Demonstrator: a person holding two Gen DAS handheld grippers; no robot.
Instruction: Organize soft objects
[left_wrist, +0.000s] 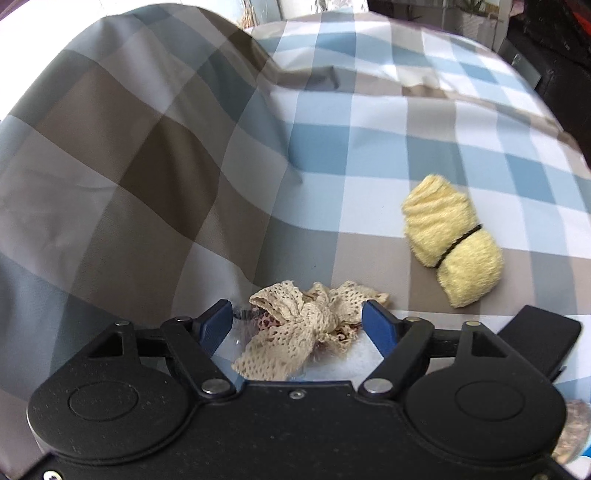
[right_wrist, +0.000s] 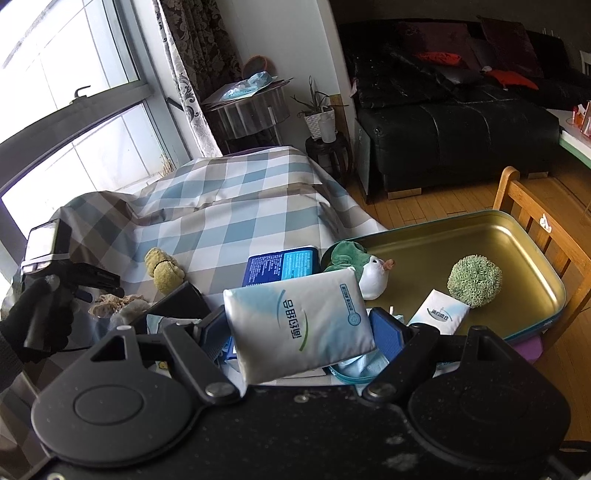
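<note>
In the left wrist view, the left gripper (left_wrist: 298, 317) stands wide, its blue pads flanking a beige crocheted lace bow (left_wrist: 303, 328) at lower centre on the checked blue, white and brown cloth (left_wrist: 332, 110); a rolled yellow towel bundle (left_wrist: 451, 242) lies apart at right. In the right wrist view, the right gripper (right_wrist: 299, 330) clamps a white-and-blue soft tissue pack (right_wrist: 299, 325) at centre, just left of a gold metal tray (right_wrist: 480, 236) holding a green fuzzy ball (right_wrist: 474, 280).

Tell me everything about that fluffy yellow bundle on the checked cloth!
The fluffy pale-yellow cloth bundle looks like soft terry or fleece, rolled up into a plump sausage shape. A thin black band squeezes it round the middle, so it bulges into two puffy halves. It lies on its side, slanted, on the blue, white and beige checked cloth, which is all that touches it. The beige lace bow lies apart from it, nearer the left gripper, whose jaws stand open. The right wrist view shows it too.
</note>
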